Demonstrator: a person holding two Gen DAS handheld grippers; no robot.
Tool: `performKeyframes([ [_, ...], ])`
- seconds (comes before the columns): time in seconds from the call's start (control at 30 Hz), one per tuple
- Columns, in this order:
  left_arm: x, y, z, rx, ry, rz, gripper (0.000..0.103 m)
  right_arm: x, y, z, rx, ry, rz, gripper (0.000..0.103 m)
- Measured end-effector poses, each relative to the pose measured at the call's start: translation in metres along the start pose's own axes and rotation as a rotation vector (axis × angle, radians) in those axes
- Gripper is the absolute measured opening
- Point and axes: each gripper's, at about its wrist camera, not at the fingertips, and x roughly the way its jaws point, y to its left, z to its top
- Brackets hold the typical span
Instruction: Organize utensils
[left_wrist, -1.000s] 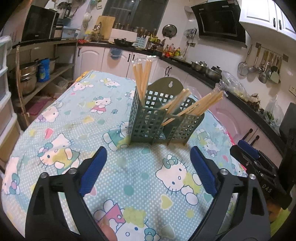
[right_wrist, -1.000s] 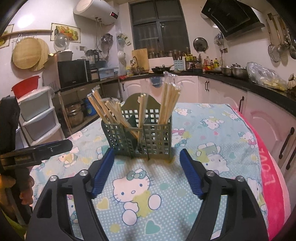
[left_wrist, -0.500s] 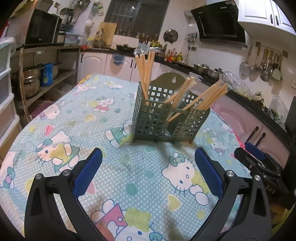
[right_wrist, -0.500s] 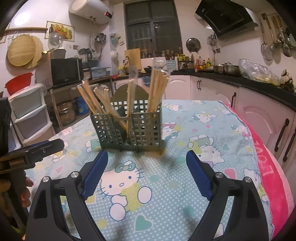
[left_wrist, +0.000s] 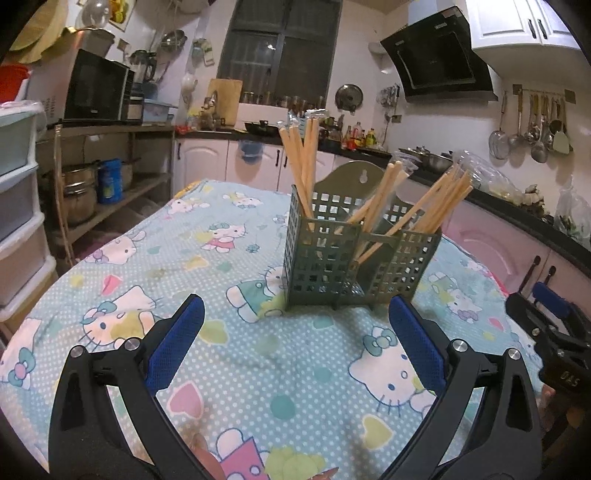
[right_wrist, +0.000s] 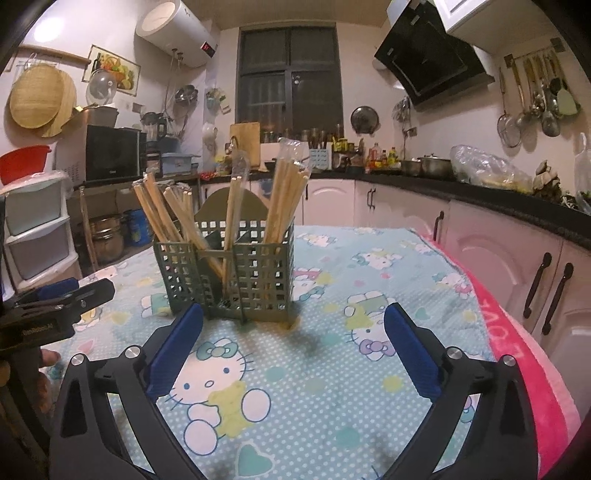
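Observation:
A grey-green slotted utensil holder (left_wrist: 332, 266) stands upright on the Hello Kitty tablecloth (left_wrist: 184, 258), with bundles of wooden chopsticks (left_wrist: 303, 166) leaning in its compartments. My left gripper (left_wrist: 295, 302) stays open just short of the holder, nothing between its blue pads (left_wrist: 177, 343). In the right wrist view the same holder (right_wrist: 255, 273) and chopsticks (right_wrist: 284, 199) sit just beyond my right gripper (right_wrist: 294, 310), whose jaws are opening with nothing between them. Each gripper shows at the edge of the other's view: the right one (left_wrist: 546, 302), the left one (right_wrist: 59, 295).
Pink-white cabinets under a black counter (right_wrist: 517, 199) run along the right of the table. A pink towel edge (right_wrist: 517, 332) lies along that side. Plastic drawers (right_wrist: 37, 229) and a shelf with pots (left_wrist: 81, 192) stand left. Bare cloth (right_wrist: 369, 280) lies right of the holder.
Both grippers sank a little and tilted up toward level, so more of the kitchen walls shows. The right gripper's jaws spread wider; the left's widened slightly. The holder has not moved.

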Motion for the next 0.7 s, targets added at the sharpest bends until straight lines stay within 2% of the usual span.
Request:
performKeyframes([
  [0.23, -0.002, -0.0014, -0.0006, 0.009, -0.026, 0.014, 0.091, -0.0017, -0.0027, -0.0008, 0.021, -0.027, -0.024, 0.096],
  [0.7, -0.0063, -0.0031, -0.0018, 0.024, -0.051, 0.029, 0.092, -0.002, 0.0002, -0.0028, 0.01, -0.02, -0.021, 0.096],
])
